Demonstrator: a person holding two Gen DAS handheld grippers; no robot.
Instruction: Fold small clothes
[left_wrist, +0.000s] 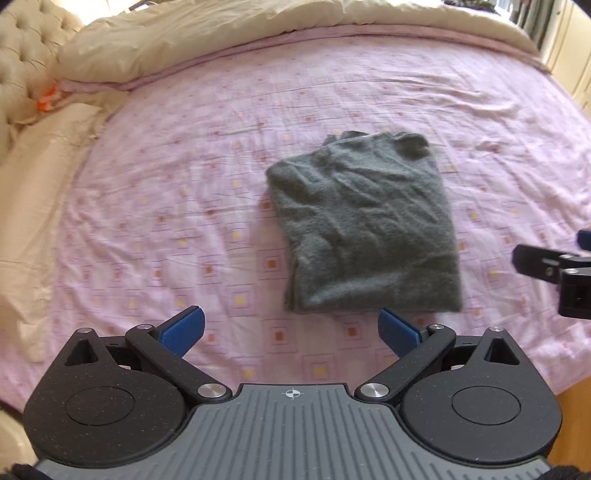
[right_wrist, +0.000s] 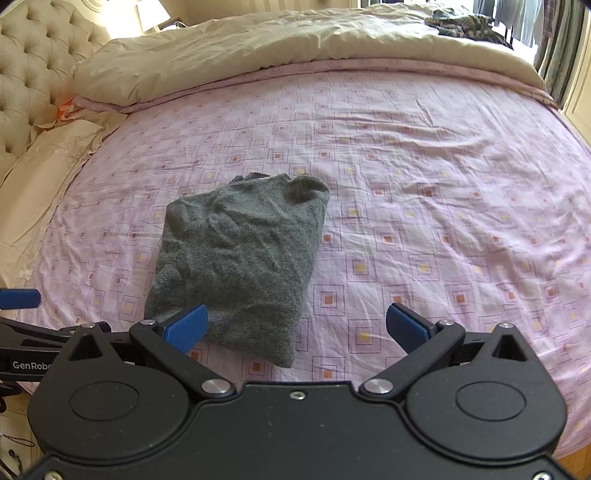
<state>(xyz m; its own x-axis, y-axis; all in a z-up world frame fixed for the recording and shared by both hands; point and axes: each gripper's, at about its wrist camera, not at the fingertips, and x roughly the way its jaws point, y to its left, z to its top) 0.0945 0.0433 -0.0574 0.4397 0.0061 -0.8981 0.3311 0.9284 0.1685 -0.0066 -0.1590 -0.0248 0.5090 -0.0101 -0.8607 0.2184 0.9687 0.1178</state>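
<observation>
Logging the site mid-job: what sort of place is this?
Most likely a home bedroom: a bed under a pink square-patterned sheet, a beige tufted headboard and a cream rumpled duvet.

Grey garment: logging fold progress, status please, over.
Left tongs open, empty. Right tongs open, empty. Grey garment lies folded in a compact rectangle on the pink sheet. Nothing in the way.
</observation>
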